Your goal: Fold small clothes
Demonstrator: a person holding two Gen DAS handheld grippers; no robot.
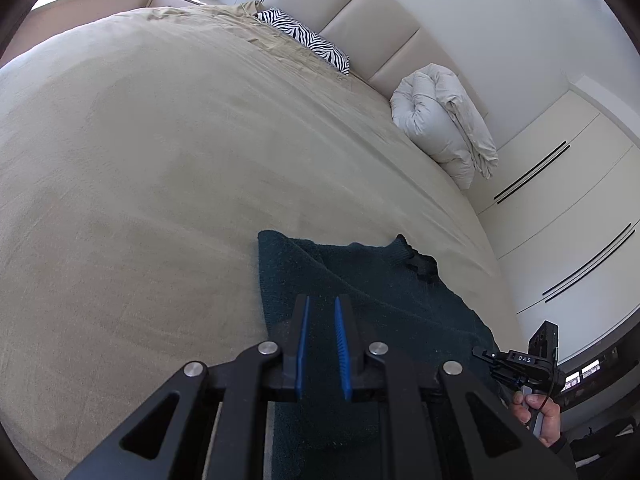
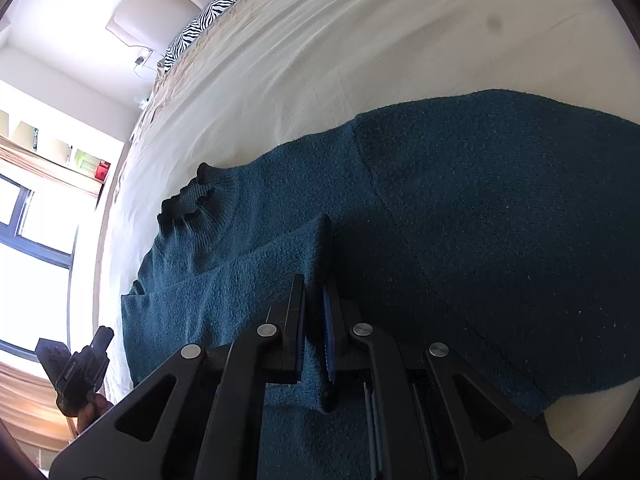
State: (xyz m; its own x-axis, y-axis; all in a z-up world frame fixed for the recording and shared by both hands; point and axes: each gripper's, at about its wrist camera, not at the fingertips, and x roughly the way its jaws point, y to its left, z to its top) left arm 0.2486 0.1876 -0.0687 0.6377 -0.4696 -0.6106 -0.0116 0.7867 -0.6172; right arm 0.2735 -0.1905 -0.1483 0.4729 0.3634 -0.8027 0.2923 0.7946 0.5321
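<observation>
A dark teal knitted sweater [image 2: 480,220] lies spread on the beige bed cover; it also shows in the left wrist view [image 1: 360,288]. My right gripper [image 2: 316,292] is shut on a folded edge of the sweater [image 2: 280,256], with knit fabric pinched between its blue pads. My left gripper [image 1: 322,304] hovers over the sweater's edge, its blue-padded fingers slightly apart with nothing between them. The right gripper also shows in the left wrist view [image 1: 516,364], held by a hand at the lower right.
The beige bed cover [image 1: 160,168] stretches far to the left. A zebra-print pillow [image 1: 304,38] and a bundled white duvet [image 1: 444,120] lie by the padded headboard. White wardrobe doors [image 1: 568,208] stand at the right, a window [image 2: 32,220] beyond the bed.
</observation>
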